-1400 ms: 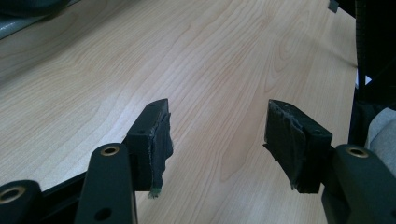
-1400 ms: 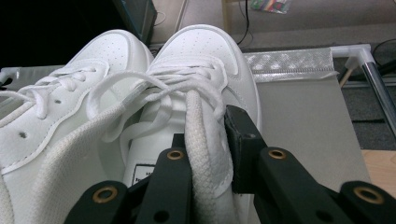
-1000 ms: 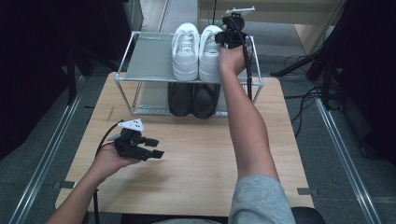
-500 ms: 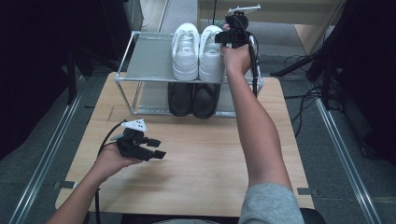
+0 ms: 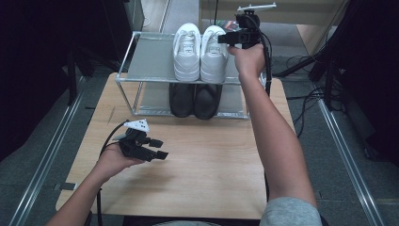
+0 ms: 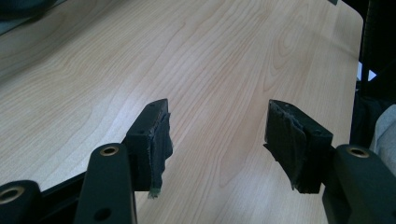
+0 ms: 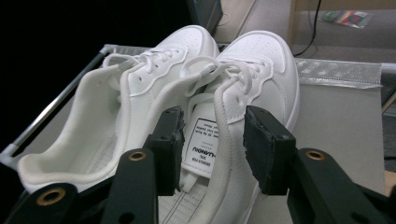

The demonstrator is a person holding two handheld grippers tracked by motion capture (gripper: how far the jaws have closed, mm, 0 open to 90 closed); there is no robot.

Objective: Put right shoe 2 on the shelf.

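A pair of white sneakers stands on the top shelf of a metal shoe rack [image 5: 146, 61], the left one [image 5: 187, 52] beside the right one [image 5: 212, 54]. My right gripper [image 5: 225, 39] hovers at the right sneaker's heel end. In the right gripper view its jaws [image 7: 212, 123] have just been opening and stand apart on either side of that sneaker's [image 7: 266, 65] tongue and lace, with the pads off them. The other sneaker [image 7: 140, 88] lies to its left. My left gripper [image 5: 157, 149] rests low over the wooden table [image 6: 210, 51], open, with nothing between its jaws [image 6: 217, 116].
Two black shoes [image 5: 194, 100] stand side by side on the rack's lower shelf. The rack's left half [image 5: 150, 56] is bare grey shelf. Cables lie on the floor right of the table [image 5: 301, 99]. Bare tabletop [image 5: 207, 165] spreads in front of the rack.
The right hand has drawn back to the right and slightly up from the right white sneaker, and its jaws have spread. The sneaker stays on the shelf. The left hand has not moved.
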